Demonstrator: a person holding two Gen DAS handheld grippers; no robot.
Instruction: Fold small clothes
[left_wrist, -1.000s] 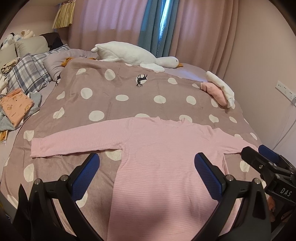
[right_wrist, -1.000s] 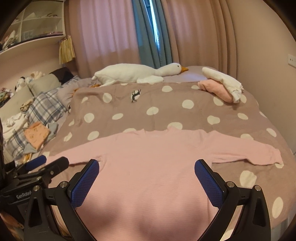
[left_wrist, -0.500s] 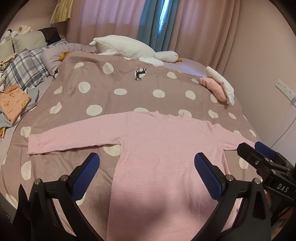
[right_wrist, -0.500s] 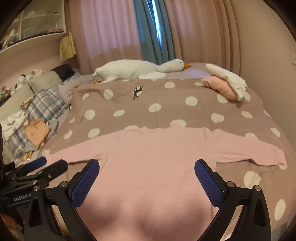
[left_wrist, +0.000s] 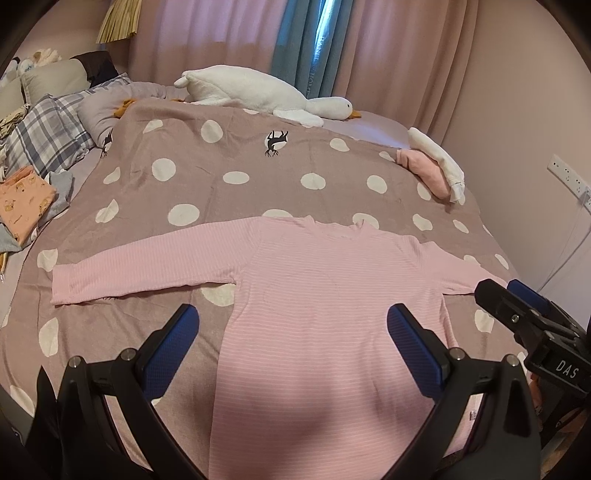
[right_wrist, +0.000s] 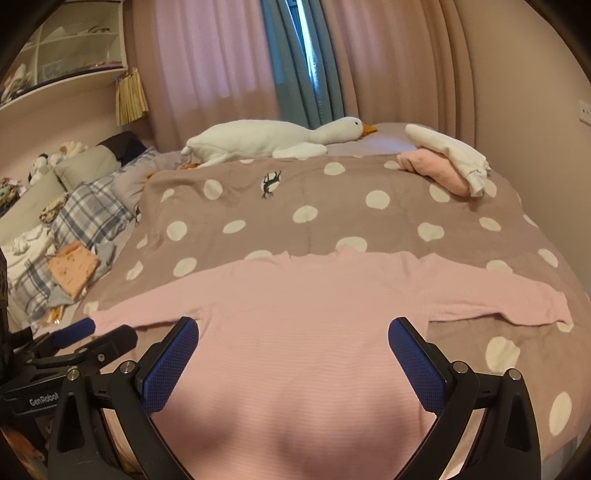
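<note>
A pink striped long-sleeved top (left_wrist: 325, 302) (right_wrist: 295, 317) lies flat on the dotted blanket, both sleeves stretched out sideways, neck toward the far side. My left gripper (left_wrist: 291, 328) hovers open above the top's lower left part, nothing between its blue pads. My right gripper (right_wrist: 293, 343) hangs open over the top's body, also holding nothing. In the left wrist view the right gripper (left_wrist: 517, 299) shows at the right edge, near the right sleeve. In the right wrist view the left gripper (right_wrist: 96, 334) shows at the lower left, by the left sleeve.
The brown blanket with white dots (left_wrist: 258, 166) covers the bed. A white plush goose (left_wrist: 258, 92) lies at the far side. Folded pink and white clothes (left_wrist: 432, 166) sit at the far right. Plaid pillows (left_wrist: 44, 136) and an orange garment (left_wrist: 22, 203) lie left.
Both cameras have tilted and drawn slightly nearer, so the top sits a little higher and closer in view. Both grippers stay open; the top has not moved.
</note>
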